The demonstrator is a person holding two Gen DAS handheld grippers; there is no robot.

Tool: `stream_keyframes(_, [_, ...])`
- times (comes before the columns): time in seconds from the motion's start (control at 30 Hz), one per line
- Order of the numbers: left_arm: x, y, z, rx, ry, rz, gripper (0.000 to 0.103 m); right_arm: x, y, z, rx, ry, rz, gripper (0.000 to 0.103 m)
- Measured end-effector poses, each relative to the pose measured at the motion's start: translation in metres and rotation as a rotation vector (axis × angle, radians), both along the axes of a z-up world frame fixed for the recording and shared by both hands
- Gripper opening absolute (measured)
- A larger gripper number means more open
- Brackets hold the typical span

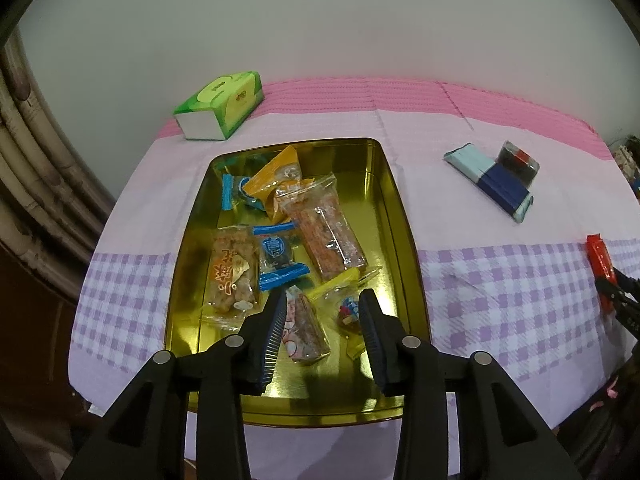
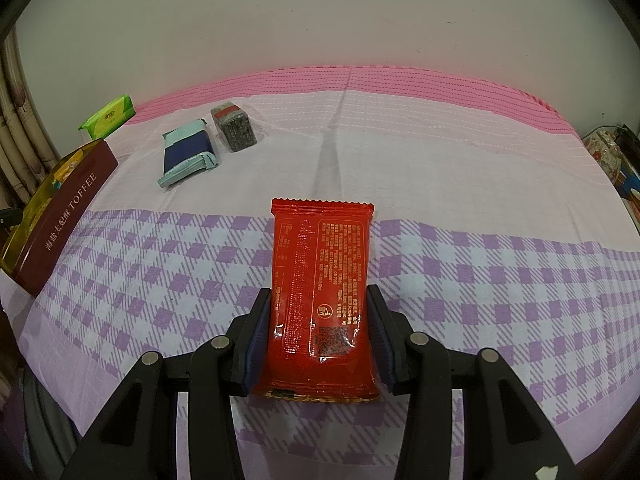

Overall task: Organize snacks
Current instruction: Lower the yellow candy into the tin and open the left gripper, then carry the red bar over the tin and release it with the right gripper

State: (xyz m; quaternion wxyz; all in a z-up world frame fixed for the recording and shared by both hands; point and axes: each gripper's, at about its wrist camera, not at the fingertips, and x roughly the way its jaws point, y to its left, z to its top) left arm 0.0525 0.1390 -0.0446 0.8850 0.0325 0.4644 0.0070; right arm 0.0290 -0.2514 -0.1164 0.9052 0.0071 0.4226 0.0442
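Red packet (image 2: 320, 296) sits clamped between the right gripper (image 2: 318, 332) pads; its slick film may slip in transit to the gold tin (image 1: 404, 248) at left. Left gripper (image 1: 322, 340) hovers wide and empty over the tin's near snacks, where a descent could crush the wrapped candy (image 1: 304, 330).

The tin (image 2: 60, 216) side reads "TOFFEE" after Chinese characters.
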Motion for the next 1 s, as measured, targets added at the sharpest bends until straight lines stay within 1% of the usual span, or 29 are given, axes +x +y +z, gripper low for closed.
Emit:
stream_keyframes(0.17, [-0.002,0.003,0.006,0.027,-0.031,0.023,0.050,-0.001,-0.003,0.000,-0.002,0.002,0.000,0.043])
stream_keyframes(0.23, [-0.003,0.006,0.009,0.040,-0.047,0.037,0.052,0.001,-0.001,0.001,0.000,0.009,0.003,0.042])
stream_keyframes(0.4, [-0.003,0.017,0.015,0.066,-0.076,0.091,0.053,0.002,0.001,0.001,0.027,0.023,0.009,0.042])
stream_keyframes(0.53, [0.000,0.031,0.015,0.036,-0.066,0.145,0.054,0.002,0.000,0.001,0.054,0.031,0.004,0.042])
stream_keyframes(0.73, [0.002,0.047,0.012,0.018,-0.049,0.215,0.054,-0.002,0.001,0.002,0.100,0.046,0.004,0.042])
stream_keyframes(0.9, [0.003,0.058,0.012,0.023,-0.045,0.270,0.054,-0.004,0.011,0.008,0.113,0.044,0.026,0.042])
stream_keyframes(1.0, [0.002,0.064,0.015,0.046,-0.060,0.302,0.054,-0.005,0.019,0.013,0.121,0.041,0.045,0.042])
